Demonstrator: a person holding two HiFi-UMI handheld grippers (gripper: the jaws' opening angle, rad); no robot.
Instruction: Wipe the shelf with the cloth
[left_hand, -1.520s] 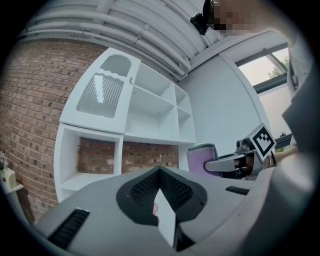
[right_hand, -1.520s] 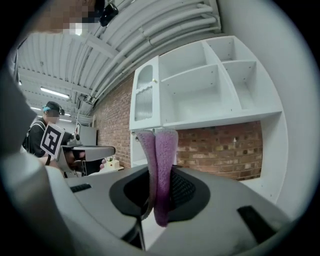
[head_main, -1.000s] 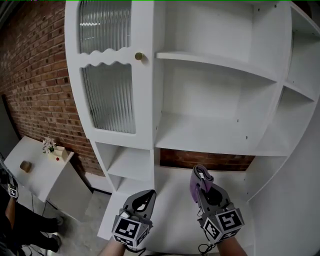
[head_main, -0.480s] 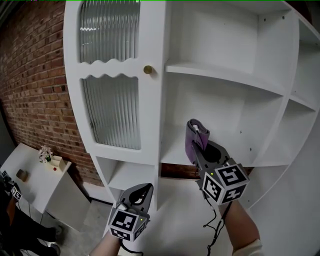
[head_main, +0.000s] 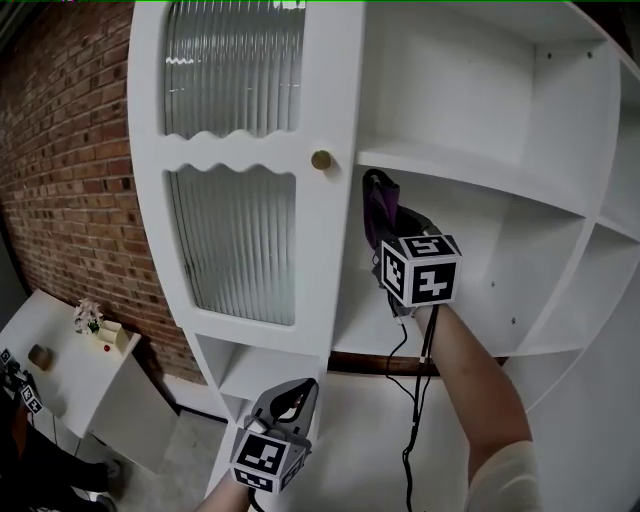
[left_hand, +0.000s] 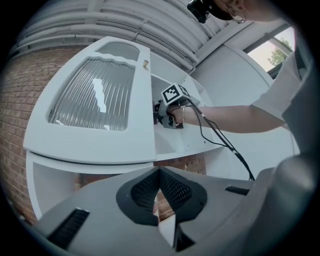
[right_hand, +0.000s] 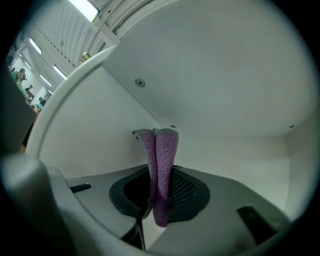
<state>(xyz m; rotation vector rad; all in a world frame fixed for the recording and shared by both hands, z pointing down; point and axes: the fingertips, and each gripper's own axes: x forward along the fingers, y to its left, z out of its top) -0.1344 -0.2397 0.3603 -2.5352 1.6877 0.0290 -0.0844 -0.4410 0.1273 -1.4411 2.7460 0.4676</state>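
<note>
The purple cloth (head_main: 379, 200) was held folded and upright, its lower part pinched between the jaws of the right gripper (head_main: 392, 230), which were closed on it. It was raised inside an open compartment of the white shelf unit (head_main: 480, 172), close to the compartment's left wall and just beneath the board above. Whether the cloth touched any surface could not be told. A black cable (head_main: 410, 400) was seen hanging from the right gripper along the person's forearm. Just left of the cloth, a door (head_main: 235, 240) of ribbed glass was fitted with a round brass knob (head_main: 321, 159). The left gripper (head_main: 287, 404) was held low, well apart from the cloth, with its jaws brought together and nothing between them. A brick wall (head_main: 60, 170) and a small white table (head_main: 55, 375) were seen further left.
</note>
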